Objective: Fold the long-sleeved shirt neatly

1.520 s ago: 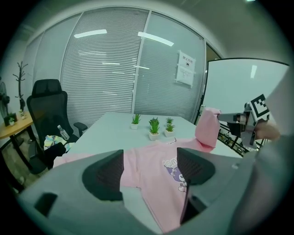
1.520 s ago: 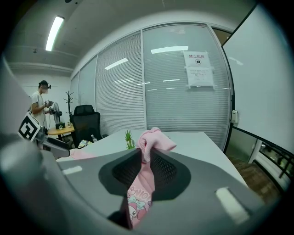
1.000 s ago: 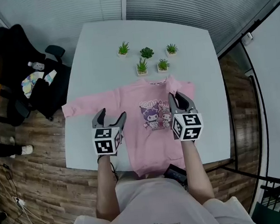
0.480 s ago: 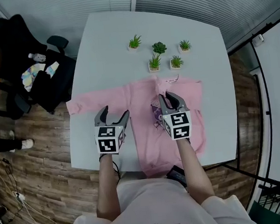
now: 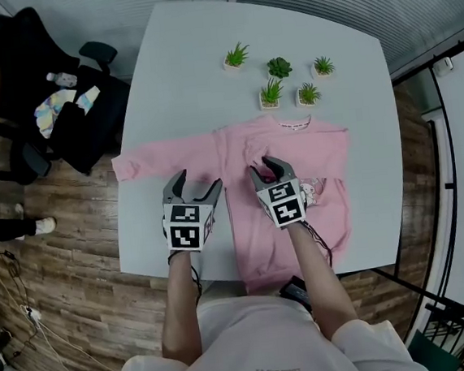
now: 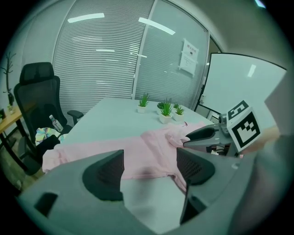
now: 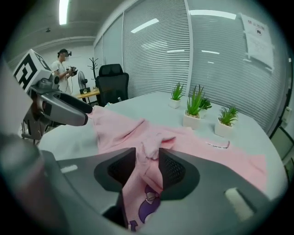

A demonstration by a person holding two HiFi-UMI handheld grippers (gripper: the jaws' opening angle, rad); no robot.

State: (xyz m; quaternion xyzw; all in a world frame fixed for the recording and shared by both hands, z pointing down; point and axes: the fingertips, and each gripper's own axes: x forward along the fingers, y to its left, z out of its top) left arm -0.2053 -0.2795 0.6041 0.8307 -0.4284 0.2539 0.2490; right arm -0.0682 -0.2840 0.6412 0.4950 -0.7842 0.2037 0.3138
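Observation:
A pink long-sleeved shirt lies front up on the white table, its left sleeve stretched out to the left. Its right sleeve is folded across the chest, and the cuff sits bunched between the jaws of my right gripper. Those jaws are opening and the pads stand just off the cloth. My left gripper hangs open beside it, low over the shirt's left armpit, with nothing between its fingers. The left gripper view shows the shirt beyond the open jaws.
Several small potted plants stand behind the collar. A black office chair with a bottle and cloth on it is left of the table. The shirt's hem hangs over the near table edge. A person stands far back in the room.
My right gripper came down and to the left, bringing the right sleeve over the chest, and its jaws have widened. My left gripper sank a little toward the table.

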